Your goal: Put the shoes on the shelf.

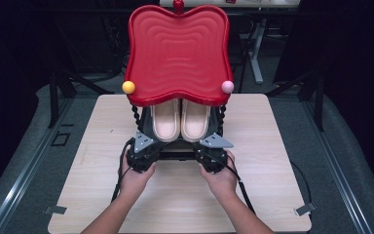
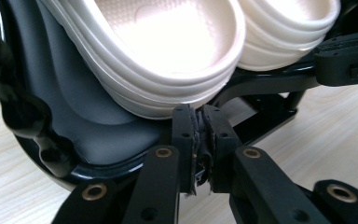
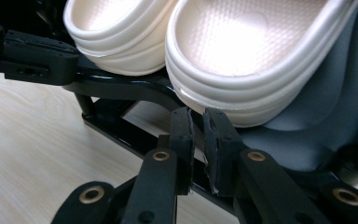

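Slippers: a cream pair (image 1: 180,120) lies side by side on the rack's dark lower shelf (image 2: 98,135), under the red tray (image 1: 177,53), toes pointing away from the person.
Left gripper (image 1: 143,148): fingers (image 2: 184,135) pinched together just below the left slipper's heel (image 2: 168,60), grasping nothing I can make out.
Right gripper (image 1: 213,152): fingers (image 3: 216,135) nearly touching beneath the right slipper's heel (image 3: 261,60).
Hands: low on the counter (image 1: 272,161), level, each equally near its own slipper.

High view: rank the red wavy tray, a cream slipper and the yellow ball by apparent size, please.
1. Glossy red wavy tray, though nearest the camera.
2. Cream foam slipper, partly hidden.
3. Small yellow ball.
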{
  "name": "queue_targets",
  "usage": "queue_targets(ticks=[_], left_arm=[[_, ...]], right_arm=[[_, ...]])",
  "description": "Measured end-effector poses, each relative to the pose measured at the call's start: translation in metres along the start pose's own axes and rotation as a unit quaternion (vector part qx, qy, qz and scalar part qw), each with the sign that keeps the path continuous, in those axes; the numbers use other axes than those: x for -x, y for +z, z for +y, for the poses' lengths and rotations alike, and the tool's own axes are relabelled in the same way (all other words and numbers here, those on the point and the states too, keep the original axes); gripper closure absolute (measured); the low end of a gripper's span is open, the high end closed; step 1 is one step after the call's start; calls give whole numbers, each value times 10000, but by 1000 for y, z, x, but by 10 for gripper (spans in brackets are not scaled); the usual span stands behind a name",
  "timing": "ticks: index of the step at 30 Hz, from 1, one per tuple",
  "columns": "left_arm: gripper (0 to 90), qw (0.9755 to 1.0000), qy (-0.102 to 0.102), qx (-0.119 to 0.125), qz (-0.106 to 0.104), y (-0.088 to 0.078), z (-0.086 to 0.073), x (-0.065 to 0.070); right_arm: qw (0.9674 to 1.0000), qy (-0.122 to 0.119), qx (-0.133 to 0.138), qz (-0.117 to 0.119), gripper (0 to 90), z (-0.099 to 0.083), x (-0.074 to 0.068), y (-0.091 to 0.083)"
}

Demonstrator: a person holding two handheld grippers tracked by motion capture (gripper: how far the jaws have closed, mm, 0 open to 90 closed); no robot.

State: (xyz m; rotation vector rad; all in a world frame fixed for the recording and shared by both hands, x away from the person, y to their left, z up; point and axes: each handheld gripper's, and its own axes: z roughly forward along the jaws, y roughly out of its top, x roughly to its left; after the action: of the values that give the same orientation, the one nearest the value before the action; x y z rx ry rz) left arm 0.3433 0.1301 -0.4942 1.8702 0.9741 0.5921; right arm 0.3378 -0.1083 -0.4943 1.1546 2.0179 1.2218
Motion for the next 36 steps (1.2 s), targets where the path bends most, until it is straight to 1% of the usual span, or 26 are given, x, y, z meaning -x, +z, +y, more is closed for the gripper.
queue_targets(ticks=[2,6,7,9,10,11,13,14,16,17,18,19,24,25,27,29,30,32,34,36], left_arm=[[832,10000,20,46,5,-4,-1,0],[784,9997,-46,213,76,-13,2,-4],[772,9996,-59,241,94,-15,4,-5],[738,9994,-86,304,139,-16,8,-7],[713,9993,-91,315,164,-16,10,-8],[696,9991,-117,367,183,-16,12,-8],[670,9988,-134,419,217,-17,16,-8],[653,9987,-142,443,229,-17,18,-8],[622,9983,-150,495,251,-16,22,-8],[611,9981,-158,530,266,-15,24,-9],[593,9980,-180,535,281,-14,25,-9],[575,9977,-246,562,304,-12,27,-10],[518,9974,-361,541,312,-5,28,-13],[513,9975,-351,513,338,-3,28,-13],[511,9974,-373,486,391,0,28,-14],[508,9972,-428,448,423,4,27,-15],[507,9972,-467,419,413,6,27,-16],[497,9971,-516,409,389,9,27,-17],[502,9969,-507,408,431,10,27,-19],[526,9968,-467,418,493,11,27,-19]], right_arm=[[10000,-31,28,-13,808,-1,1,-6],[9997,82,244,20,776,2,3,-20],[9994,101,316,-6,768,3,4,-22],[9993,104,367,-57,747,7,7,-26],[9990,130,405,-98,731,8,9,-27],[9985,189,498,-139,714,10,10,-27],[9982,233,519,-191,695,14,13,-27],[9976,274,594,-213,678,15,14,-26],[9974,288,623,-238,638,18,15,-25],[9967,331,690,-270,625,18,14,-23],[9970,280,647,-304,612,20,15,-22],[9967,297,678,-332,602,20,15,-20],[9967,387,625,-347,574,22,16,-14],[9965,403,643,-354,570,21,16,-12],[9964,400,608,-440,562,22,17,-10],[9960,442,626,-466,558,22,17,-7],[9958,463,610,-494,553,22,18,-6],[9958,510,600,-466,546,22,20,-3],[9954,594,606,-436,549,22,21,0],[9955,593,582,-452,568,23,22,2]])
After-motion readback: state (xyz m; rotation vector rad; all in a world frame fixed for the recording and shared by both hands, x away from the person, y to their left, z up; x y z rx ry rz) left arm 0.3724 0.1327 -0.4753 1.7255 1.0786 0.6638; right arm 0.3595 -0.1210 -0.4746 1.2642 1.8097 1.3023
